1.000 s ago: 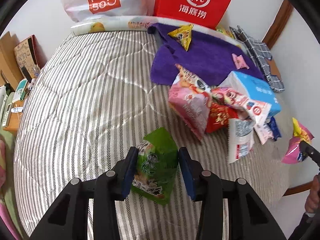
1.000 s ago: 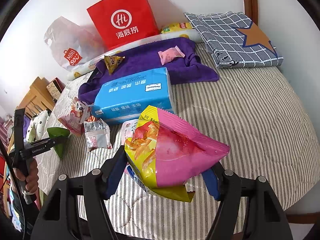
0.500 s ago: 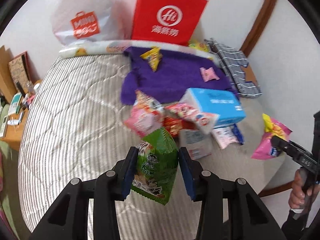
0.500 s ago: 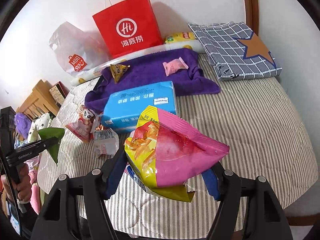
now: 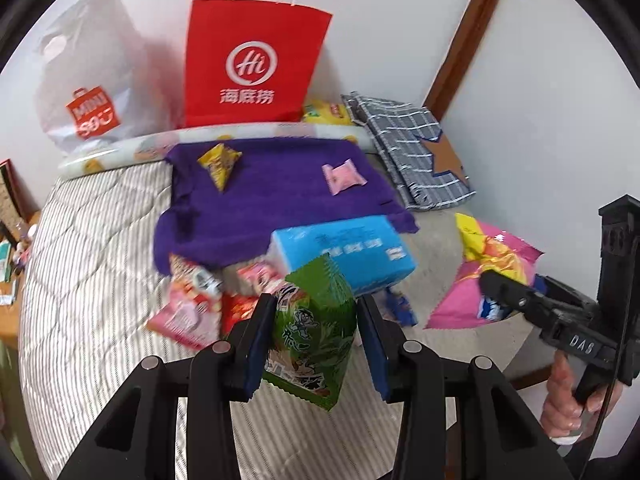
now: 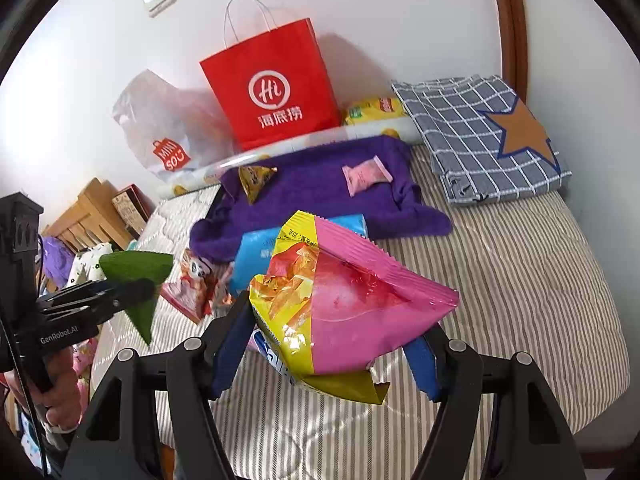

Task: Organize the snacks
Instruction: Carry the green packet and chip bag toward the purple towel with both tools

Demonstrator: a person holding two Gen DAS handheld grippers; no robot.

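Here, left gripper [image 5: 316,344]: blue pads clenched on a green snack packet [image 5: 311,336], packet upright between them, held clear above the striped mattress [image 5: 92,248]. Right gripper [image 6: 326,344]: pads pressed on either side of a puffy pink-and-yellow chip bag [image 6: 344,308], bag lifted off the bed, yellow end toward the left finger. Each tool shows in the other's view, a hand [image 5: 568,400] wrapped round the right gripper's handle.

Just beyond the green packet: a blue tissue pack [image 5: 344,252] lying flat, a loose heap of small pink and red snack packets [image 5: 200,300] to its left, touching one another.

Farther back, a purple towel [image 5: 280,184] spread on the bed; on it a yellow triangular packet [image 5: 220,162] and a small pink wrapped sweet [image 5: 344,176], well apart.

At the wall: red paper bag [image 5: 252,68] standing upright, white plastic shopping bag [image 5: 88,92] beside it on the left. Folded grey checked cloth with a brown star [image 6: 484,136] in the right corner.
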